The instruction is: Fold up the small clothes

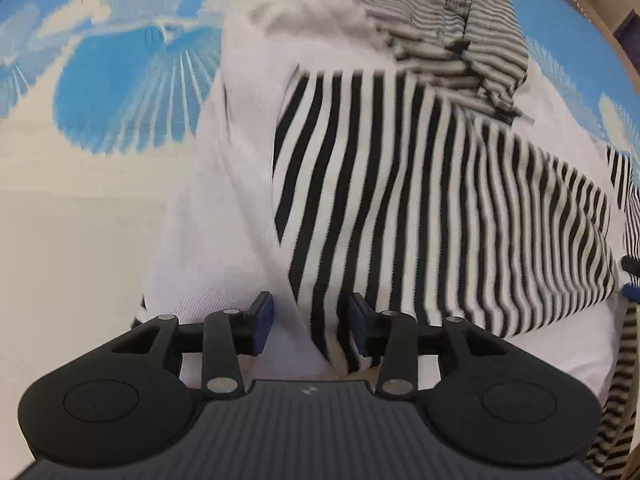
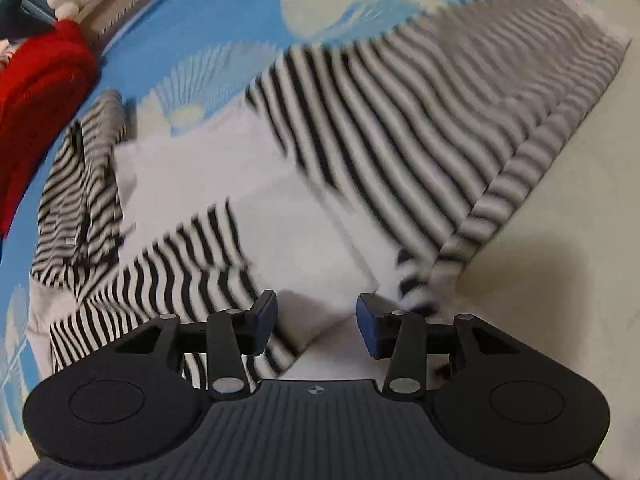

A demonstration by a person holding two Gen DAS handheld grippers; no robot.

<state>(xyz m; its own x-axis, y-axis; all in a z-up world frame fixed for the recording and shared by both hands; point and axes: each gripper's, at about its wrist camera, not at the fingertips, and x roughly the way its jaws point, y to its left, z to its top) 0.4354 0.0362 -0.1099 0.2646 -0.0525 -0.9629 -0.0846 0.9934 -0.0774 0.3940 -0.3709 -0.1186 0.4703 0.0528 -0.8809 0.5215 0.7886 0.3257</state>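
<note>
A small white garment with black-and-white striped panels lies spread on a blue and cream mat. Its bunched striped collar end is at the far side. My left gripper hangs open just over the near hem, and a striped corner runs down between its fingers, which do not press it. In the right wrist view, the garment shows a long striped sleeve at the right. My right gripper is open above a white folded corner, untouched by the pads.
A red cloth lies at the mat's left edge in the right wrist view. Bare cream mat stretches to the right of the sleeve. Bare cream mat also lies left of the garment in the left wrist view.
</note>
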